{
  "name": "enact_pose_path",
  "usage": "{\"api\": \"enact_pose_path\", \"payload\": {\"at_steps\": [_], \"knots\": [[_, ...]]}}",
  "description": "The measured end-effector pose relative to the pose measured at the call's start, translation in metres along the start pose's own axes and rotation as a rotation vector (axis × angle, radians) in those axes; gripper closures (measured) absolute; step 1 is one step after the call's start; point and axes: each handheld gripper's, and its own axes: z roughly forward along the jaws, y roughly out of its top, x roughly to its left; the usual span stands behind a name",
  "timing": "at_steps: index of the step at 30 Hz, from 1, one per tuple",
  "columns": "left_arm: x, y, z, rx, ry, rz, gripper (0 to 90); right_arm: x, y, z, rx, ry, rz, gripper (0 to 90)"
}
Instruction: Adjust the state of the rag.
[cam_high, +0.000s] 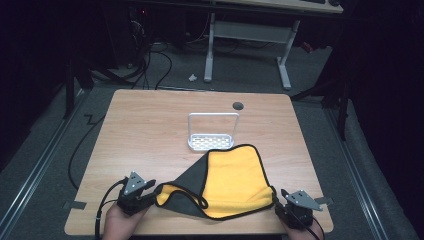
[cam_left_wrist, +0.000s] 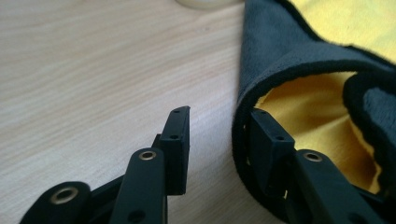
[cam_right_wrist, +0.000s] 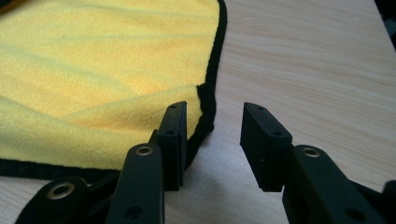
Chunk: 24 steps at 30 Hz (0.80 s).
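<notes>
A cloth (cam_high: 232, 180), yellow on one face and dark grey on the other with black trim, lies partly folded at the front of the wooden table (cam_high: 150, 125). At its left corner my left gripper (cam_high: 151, 192) stands open. In the left gripper view the jaws (cam_left_wrist: 219, 116) have bare wood between them, and the cloth's rolled grey edge (cam_left_wrist: 280, 60) lies against the right jaw. My right gripper (cam_high: 280, 200) sits open at the cloth's right corner. In the right gripper view its jaws (cam_right_wrist: 215, 121) are apart, with the yellow corner (cam_right_wrist: 93, 70) beside the left jaw.
A small white wire rack (cam_high: 212, 132) stands just behind the cloth, mid-table. A dark round cable hole (cam_high: 238, 105) is near the far edge. Beyond the table are a white desk frame (cam_high: 210, 45) and cables on the floor.
</notes>
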Motion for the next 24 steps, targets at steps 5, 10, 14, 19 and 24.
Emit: {"api": "enact_pose_path", "payload": {"at_steps": [5, 10, 14, 19, 24], "knots": [[-0.008, 0.006, -0.009, -0.056, 0.055, 0.008, 58.2, 0.001, 0.002, -0.002, -0.019, -0.006, -0.003, 60.4], [0.012, 0.0, -0.007, -0.012, 0.11, -0.087, 59.4, 0.003, 0.003, -0.003, -0.031, -0.007, -0.015, 60.2], [0.025, -0.003, -0.012, -0.012, 0.063, -0.178, 61.4, 0.006, 0.004, -0.002, -0.034, 0.007, -0.021, 60.3], [0.018, 0.004, -0.021, -0.057, 0.006, -0.167, 57.1, 0.015, 0.008, 0.004, -0.035, 0.054, -0.045, 60.3], [0.029, -0.001, -0.025, -0.051, 0.005, -0.206, 58.8, 0.025, 0.01, 0.007, -0.029, 0.078, -0.076, 60.3]]}}
